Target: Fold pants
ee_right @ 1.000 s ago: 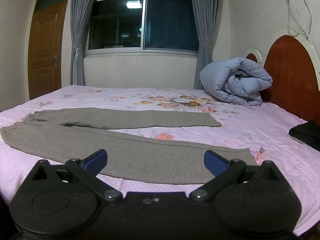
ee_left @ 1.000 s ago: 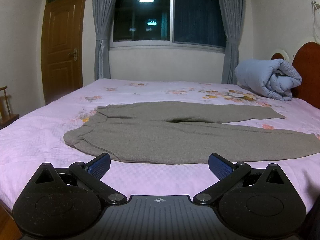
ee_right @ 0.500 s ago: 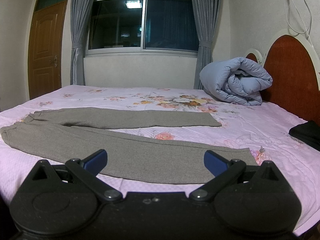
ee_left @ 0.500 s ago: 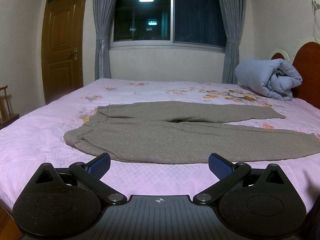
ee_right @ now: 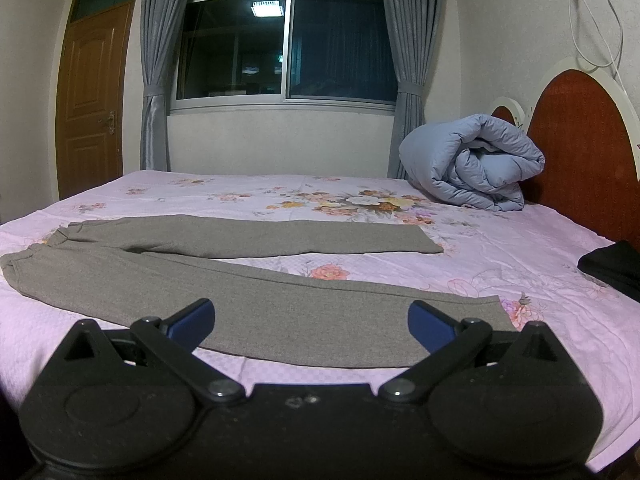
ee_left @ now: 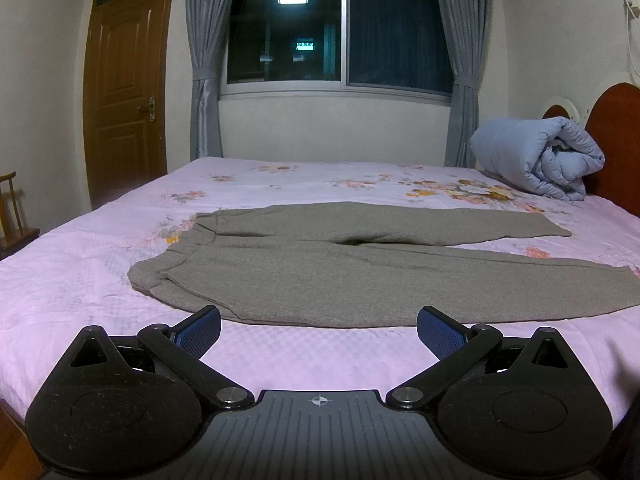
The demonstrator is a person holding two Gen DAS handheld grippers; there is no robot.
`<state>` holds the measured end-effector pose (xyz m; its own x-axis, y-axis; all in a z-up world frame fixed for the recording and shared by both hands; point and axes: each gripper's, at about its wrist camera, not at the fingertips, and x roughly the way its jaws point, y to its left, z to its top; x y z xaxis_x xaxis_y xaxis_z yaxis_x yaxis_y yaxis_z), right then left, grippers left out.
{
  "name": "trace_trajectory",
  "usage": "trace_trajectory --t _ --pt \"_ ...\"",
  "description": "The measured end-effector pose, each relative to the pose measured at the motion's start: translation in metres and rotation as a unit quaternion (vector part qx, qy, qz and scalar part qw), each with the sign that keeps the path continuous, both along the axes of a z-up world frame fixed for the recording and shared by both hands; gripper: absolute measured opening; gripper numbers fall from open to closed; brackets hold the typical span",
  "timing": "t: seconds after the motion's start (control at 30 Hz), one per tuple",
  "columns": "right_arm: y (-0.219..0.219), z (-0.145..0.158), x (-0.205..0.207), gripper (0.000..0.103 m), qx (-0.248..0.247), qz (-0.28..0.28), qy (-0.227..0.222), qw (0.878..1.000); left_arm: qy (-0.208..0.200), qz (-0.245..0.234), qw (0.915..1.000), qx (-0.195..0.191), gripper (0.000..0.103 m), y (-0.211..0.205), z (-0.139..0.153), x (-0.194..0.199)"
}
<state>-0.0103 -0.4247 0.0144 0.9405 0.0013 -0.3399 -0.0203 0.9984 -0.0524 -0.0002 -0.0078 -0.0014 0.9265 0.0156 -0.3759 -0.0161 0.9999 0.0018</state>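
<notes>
Grey-brown pants point(ee_left: 320, 276) lie flat on the pink floral bed point(ee_left: 80, 280), waistband to the left, both legs spread apart and running to the right. My left gripper point(ee_left: 319, 330) is open and empty, just in front of the near edge of the pants by the waist end. In the right wrist view the pants point(ee_right: 240, 296) lie with the near leg's cuff at the right. My right gripper point(ee_right: 311, 322) is open and empty, hovering over the near edge of that leg close to the cuff.
A rolled blue duvet point(ee_right: 472, 164) sits at the bed's head by the red headboard point(ee_right: 580, 152). A black garment point(ee_right: 612, 264) lies at the bed's right edge. A wooden door point(ee_left: 124, 92), a chair point(ee_left: 16, 216) and a curtained window point(ee_left: 336, 36) stand beyond.
</notes>
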Motion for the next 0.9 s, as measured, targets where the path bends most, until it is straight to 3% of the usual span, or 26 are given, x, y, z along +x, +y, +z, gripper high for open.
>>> trace_trajectory --t 0.9 --pt "0.0002 0.0001 0.0001 0.097 0.0 0.0 0.0 1.0 -0.001 0.001 1.0 -0.001 0.103 0.0006 -0.0013 0.0017"
